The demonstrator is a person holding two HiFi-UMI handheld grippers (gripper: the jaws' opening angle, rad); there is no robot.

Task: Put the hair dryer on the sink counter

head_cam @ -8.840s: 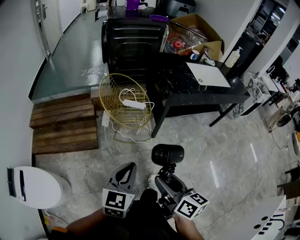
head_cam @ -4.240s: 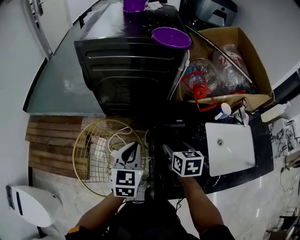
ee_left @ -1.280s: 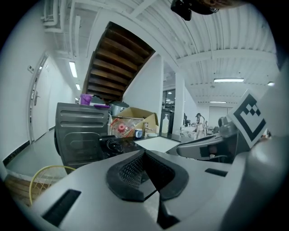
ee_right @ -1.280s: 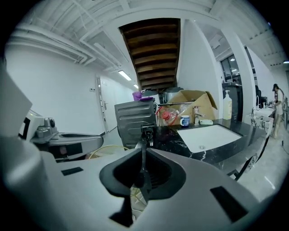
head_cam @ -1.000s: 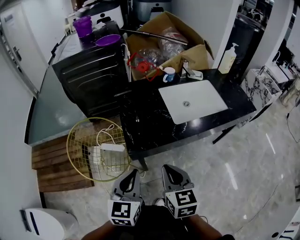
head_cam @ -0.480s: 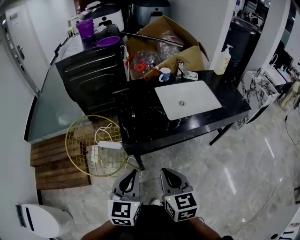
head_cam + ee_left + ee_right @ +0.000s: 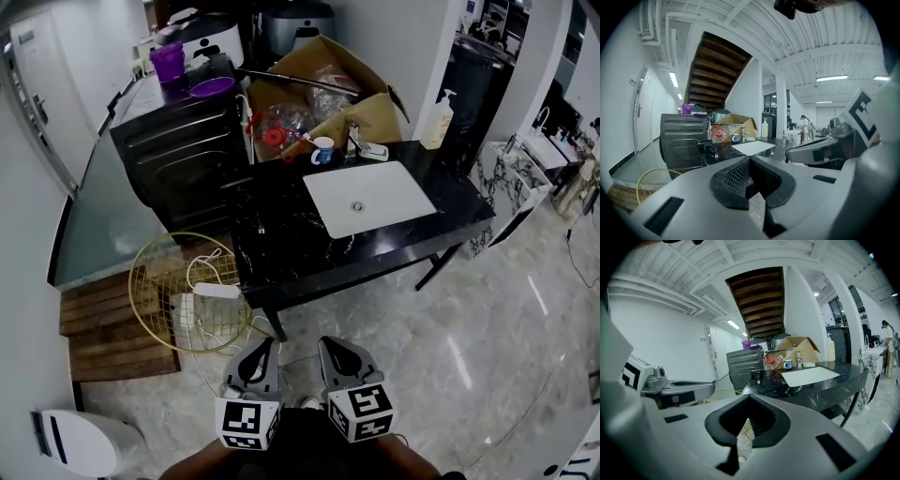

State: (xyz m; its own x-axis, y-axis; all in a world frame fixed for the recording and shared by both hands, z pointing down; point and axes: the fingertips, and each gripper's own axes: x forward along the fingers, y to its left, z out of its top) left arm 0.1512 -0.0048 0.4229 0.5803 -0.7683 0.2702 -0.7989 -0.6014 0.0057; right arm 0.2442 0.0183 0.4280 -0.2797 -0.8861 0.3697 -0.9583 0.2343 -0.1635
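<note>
The black hair dryer [image 7: 256, 225] lies on the left part of the black sink counter [image 7: 441, 211], beside the white basin [image 7: 367, 198]. It also shows in the left gripper view as the hair dryer [image 7: 708, 148] and in the right gripper view as the hair dryer [image 7: 755, 374]. Both grippers are held close to my body, well short of the counter. My left gripper [image 7: 262, 343] is shut and empty. My right gripper [image 7: 330, 342] is shut and empty too. Their jaws point toward the counter.
A gold wire basket [image 7: 150, 309] holding a white power strip [image 7: 217, 291] stands on the floor left of the counter. Behind it stand a black oven [image 7: 178, 141] and an open cardboard box [image 7: 375, 108]. A mug [image 7: 322, 150], faucet [image 7: 354, 141] and soap bottle [image 7: 434, 120] stand behind the basin.
Seconds ago my right gripper carried the hair dryer and reached over the counter. It now lies there, and both grippers are back by my body. In the last second the counter receded slightly.
</note>
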